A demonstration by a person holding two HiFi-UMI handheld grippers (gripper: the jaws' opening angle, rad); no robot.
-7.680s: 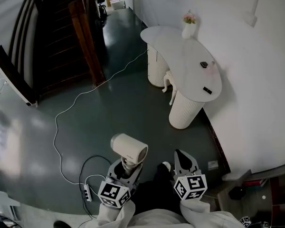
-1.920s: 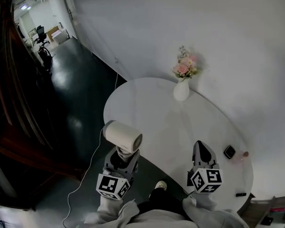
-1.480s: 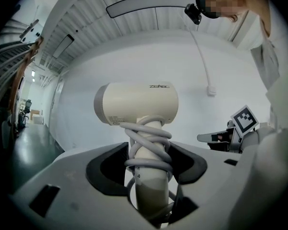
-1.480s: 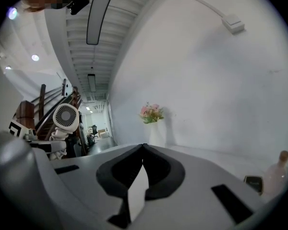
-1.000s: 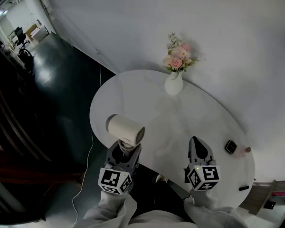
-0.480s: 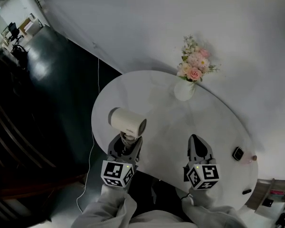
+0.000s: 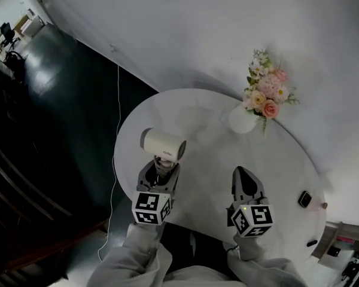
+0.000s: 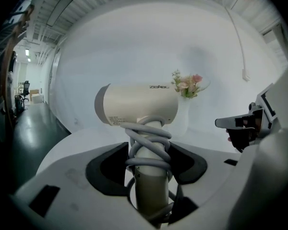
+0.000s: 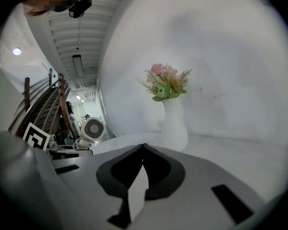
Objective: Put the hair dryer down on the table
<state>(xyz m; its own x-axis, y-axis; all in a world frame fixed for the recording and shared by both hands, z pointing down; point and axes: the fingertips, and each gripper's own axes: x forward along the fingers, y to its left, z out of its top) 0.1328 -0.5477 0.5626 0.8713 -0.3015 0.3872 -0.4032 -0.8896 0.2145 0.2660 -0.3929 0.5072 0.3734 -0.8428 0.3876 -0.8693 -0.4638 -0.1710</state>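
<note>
A cream hair dryer [image 7: 163, 144] stands upright, its grey cord wound round the handle, above the left part of the white oval table [image 7: 194, 115]. My left gripper [image 7: 159, 168] is shut on that handle. In the left gripper view the dryer's barrel [image 8: 137, 104] lies crosswise above the jaws, and my left gripper [image 8: 149, 150] clamps the corded handle [image 8: 149, 171]. My right gripper [image 7: 245, 181] hovers over the table's near side, shut and holding nothing; in the right gripper view its tips [image 9: 143, 146] meet. The dryer's round grille [image 9: 92, 128] appears at the left of that view.
A white vase [image 7: 244, 119] with pink flowers [image 7: 266, 94] stands at the table's far side, also seen as the vase [image 9: 174, 123] ahead of the right gripper. Two small dark items [image 7: 304, 198] lie near the table's right end. A white wall backs the table; dark floor [image 7: 60, 100] lies to the left.
Both grippers have moved forward and a little down, out over the table. The hair dryer now sits above the tabletop's left part. The vase has shifted right in the head view.
</note>
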